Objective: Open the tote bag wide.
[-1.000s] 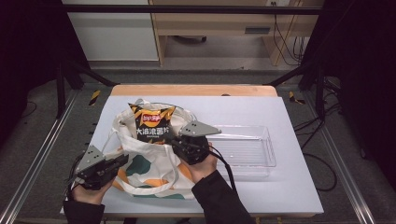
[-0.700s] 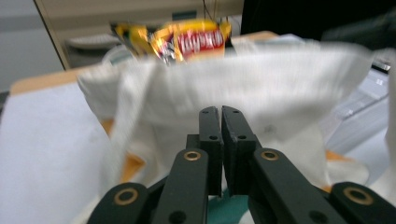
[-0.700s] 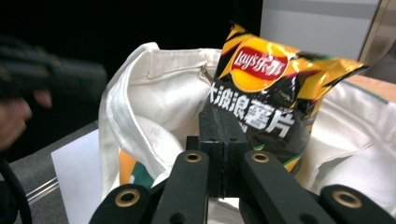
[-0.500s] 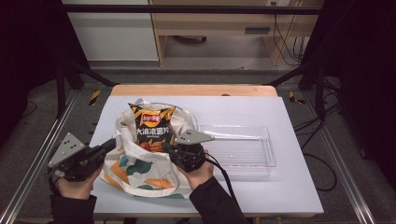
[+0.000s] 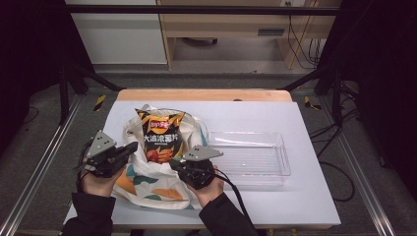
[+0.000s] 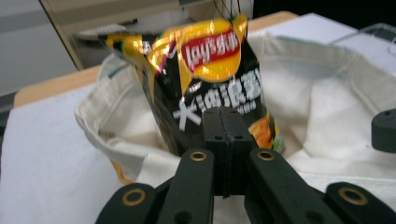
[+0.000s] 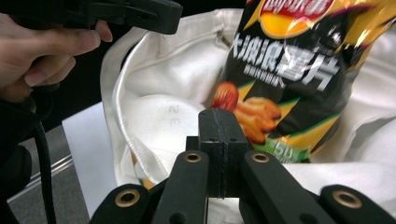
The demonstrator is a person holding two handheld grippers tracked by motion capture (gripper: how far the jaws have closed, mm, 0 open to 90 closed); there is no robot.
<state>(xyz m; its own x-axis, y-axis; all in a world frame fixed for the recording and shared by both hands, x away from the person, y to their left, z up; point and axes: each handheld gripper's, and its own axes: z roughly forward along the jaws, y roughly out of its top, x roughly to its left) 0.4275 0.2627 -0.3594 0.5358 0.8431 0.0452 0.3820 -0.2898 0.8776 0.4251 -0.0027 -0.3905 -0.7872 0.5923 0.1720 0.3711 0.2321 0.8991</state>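
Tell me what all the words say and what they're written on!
"Lay's" – in the red and yellow logo on the black chip bag.
Big white Chinese characters under the logo: blurred, roughly "大波浪薯片".
"50" – on the green patch near the bag's bottom, right gripper view; the rest there is too small to read.

I see my 2 matte black plastic grippers — left gripper, right gripper — each topped by a grey triangular plate, brass-ringed pivots, trailing black cable; dark long sleeves cover both forearms.
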